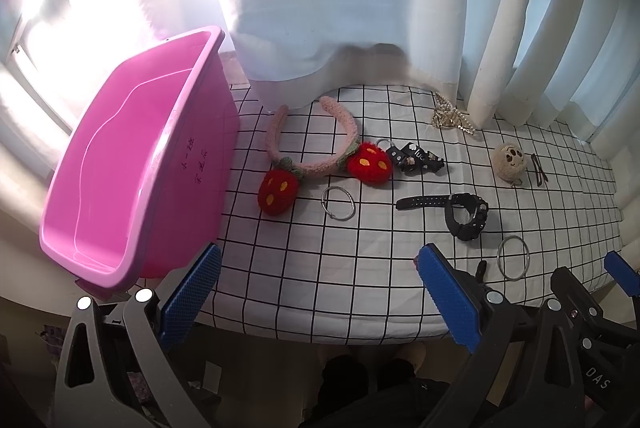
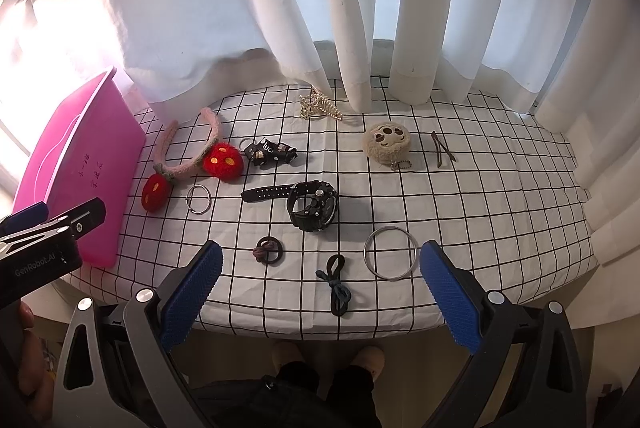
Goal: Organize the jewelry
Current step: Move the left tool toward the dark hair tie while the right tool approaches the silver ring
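Jewelry lies on a checked cloth: a pink headband with red strawberries, a black watch, a small steel ring, a large steel ring, a black charm keyring, a gold hair claw, a plush pouch, a dark hairpin and two hair ties. A pink bin stands at the left, empty. My left gripper and right gripper are open and empty over the near edge.
White curtains hang along the back and right of the table. The table's front edge is just below my fingers. The left gripper's body shows at the left of the right wrist view, beside the bin.
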A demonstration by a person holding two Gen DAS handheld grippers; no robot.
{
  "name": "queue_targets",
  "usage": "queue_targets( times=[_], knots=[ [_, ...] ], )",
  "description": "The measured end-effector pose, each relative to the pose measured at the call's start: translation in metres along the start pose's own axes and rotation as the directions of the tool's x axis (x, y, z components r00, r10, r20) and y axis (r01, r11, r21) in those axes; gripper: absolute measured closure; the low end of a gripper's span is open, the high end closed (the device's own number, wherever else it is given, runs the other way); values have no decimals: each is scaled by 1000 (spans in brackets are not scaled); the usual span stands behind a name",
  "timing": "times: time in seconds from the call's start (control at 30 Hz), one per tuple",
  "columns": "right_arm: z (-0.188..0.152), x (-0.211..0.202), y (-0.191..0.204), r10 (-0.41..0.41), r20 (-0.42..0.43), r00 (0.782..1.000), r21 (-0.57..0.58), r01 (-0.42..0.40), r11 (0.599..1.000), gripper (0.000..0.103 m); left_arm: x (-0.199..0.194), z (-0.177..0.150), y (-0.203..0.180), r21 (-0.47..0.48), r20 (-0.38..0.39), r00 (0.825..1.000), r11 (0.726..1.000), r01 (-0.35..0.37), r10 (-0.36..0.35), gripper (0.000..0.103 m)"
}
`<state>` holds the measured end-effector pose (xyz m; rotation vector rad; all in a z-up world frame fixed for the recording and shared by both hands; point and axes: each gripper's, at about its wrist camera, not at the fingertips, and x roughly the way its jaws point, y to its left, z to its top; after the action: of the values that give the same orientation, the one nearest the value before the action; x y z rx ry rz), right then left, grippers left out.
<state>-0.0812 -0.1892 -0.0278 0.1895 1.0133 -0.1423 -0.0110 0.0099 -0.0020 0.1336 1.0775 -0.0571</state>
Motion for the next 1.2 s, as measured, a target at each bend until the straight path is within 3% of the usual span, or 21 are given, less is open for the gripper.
queue_targets(
  times=[0.23, 0.47, 0.67, 0.93, 1.13, 1.2],
  knots=[
    [-10, 11, -12, 32, -5, 999, 30, -32, 999, 9, 16, -7, 5, -14, -20, 1000, 1000, -2, 2, 6],
    [-39, 33, -29, 117, -22, 993, 68, -115, 991, 9, 57, -32, 11, -22, -103, 995, 1000, 14, -16, 6],
    [-65, 51, -53, 99, -15, 995, 114, -96, 989, 9, 90, -54, 2, 3, -138, 989, 999, 48, -47, 6],
    [-83, 86, -91, -13, -40, 999, 106, 18, 994, 9, 109, -71, -42, 110, -79, 991, 987, 115, -106, 6],
    [-78, 117, -107, 41, -43, 998, 47, -39, 998, 9, 129, -77, -71, 82, -70, 991, 989, 119, -113, 6],
    [-75, 129, -108, 71, -58, 996, 20, -70, 997, 9, 135, -77, -80, 71, -54, 995, 994, 88, -84, 6]
  ],
)
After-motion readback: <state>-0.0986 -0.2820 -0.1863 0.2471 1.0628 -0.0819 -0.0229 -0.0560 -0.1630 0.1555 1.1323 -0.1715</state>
